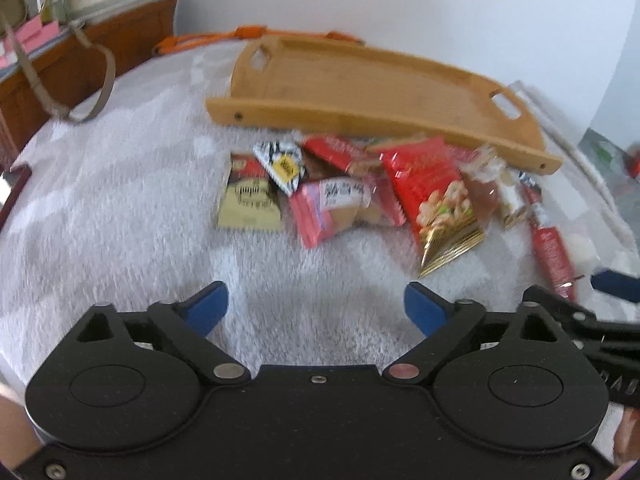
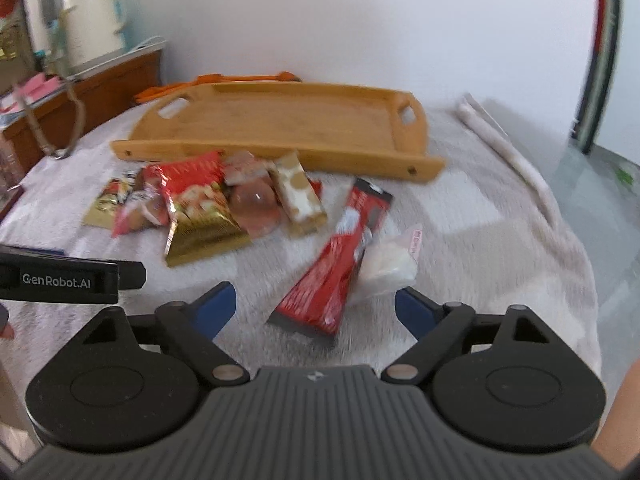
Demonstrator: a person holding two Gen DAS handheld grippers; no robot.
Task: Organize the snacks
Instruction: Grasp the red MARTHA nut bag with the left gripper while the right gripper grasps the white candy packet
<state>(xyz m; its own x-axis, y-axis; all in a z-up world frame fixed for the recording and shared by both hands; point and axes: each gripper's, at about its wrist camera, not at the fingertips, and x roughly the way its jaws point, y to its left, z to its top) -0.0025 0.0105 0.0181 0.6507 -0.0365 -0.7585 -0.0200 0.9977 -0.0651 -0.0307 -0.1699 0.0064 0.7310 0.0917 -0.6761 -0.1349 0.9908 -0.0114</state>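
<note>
- Fuzzy pale grey blanket [image 1: 120,208] covers the surface. Wide bare stretch on the near-left, in front of the left gripper [image 1: 316,308]; nothing lies between its blue fingers [image 1: 210,306], which are spread wide.
- Right gripper [image 2: 315,308] fingers also spread wide, gripping nothing. The near end of a long red foil snack bar wrapper [image 2: 336,260] lies between them on the blanket, clear of both pads.
- Right edge: blanket drops off to a pale floor [image 2: 600,184]; a rolled whitish cloth [image 2: 516,160] runs along that edge.
- Left edge: brown wooden cabinet [image 1: 80,56] close to the blanket, with a beige strap [image 1: 96,92] hanging over it.
- Far side: white wall [image 2: 360,20], with an orange cord [image 1: 248,34] just behind the tray.
- Light bamboo tray with cut-out handles [image 2: 280,148] sits at the far side; its floor shows no items in it.
- Snacks piled just in front of the tray's near rail, all outside it: red-and-gold nut pouch [image 1: 436,196], pink-wrapped cake [image 1: 340,206], beige-and-red sachet [image 1: 250,200], black-and-white triangular packet [image 1: 282,164].
- Clear white packet [image 2: 390,264] touches the red bar's right side.
</note>
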